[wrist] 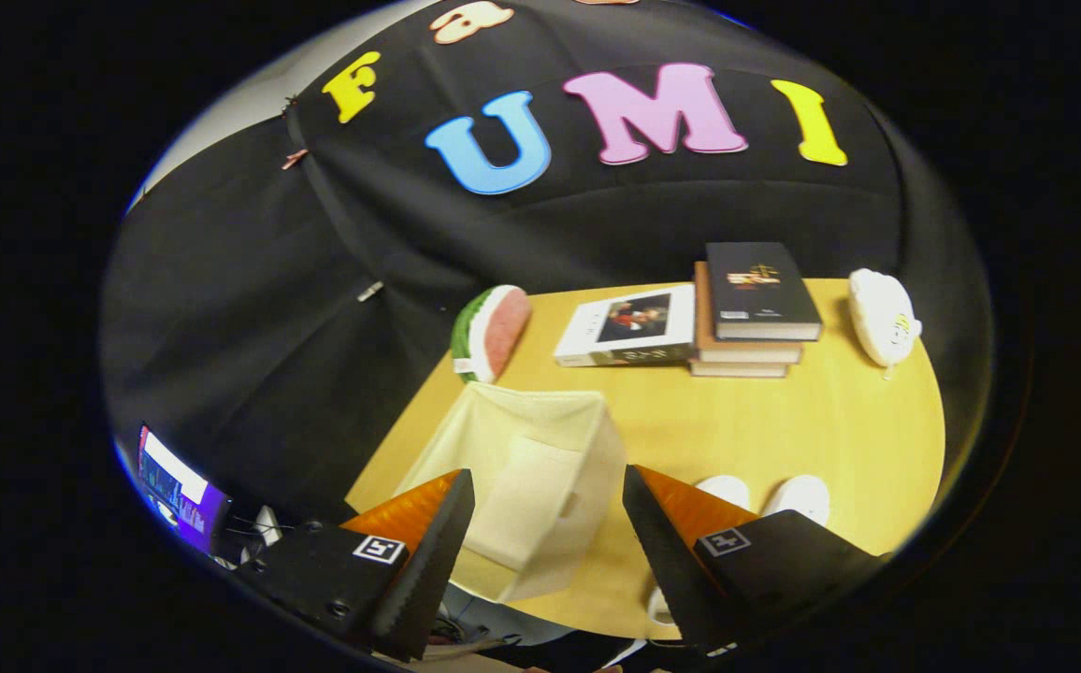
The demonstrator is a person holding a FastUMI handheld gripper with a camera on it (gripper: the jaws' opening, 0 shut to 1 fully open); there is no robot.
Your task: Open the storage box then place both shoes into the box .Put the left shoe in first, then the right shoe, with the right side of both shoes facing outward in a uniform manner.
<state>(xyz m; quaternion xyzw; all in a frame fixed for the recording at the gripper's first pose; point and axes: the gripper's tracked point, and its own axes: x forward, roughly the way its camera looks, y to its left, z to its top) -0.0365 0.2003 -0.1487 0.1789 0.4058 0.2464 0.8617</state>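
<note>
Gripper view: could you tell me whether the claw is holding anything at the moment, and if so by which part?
Nothing is held. The claw is open above the cream fabric storage box, its fingers spread to either side without touching it.

My tool (548, 486) sits at the bottom middle of the frame, raised and looking down. Its two fingers (438, 542) are spread wide apart, one at lower left, one at lower right, tips pointing upward, gripping nothing and touching nothing.
</note>
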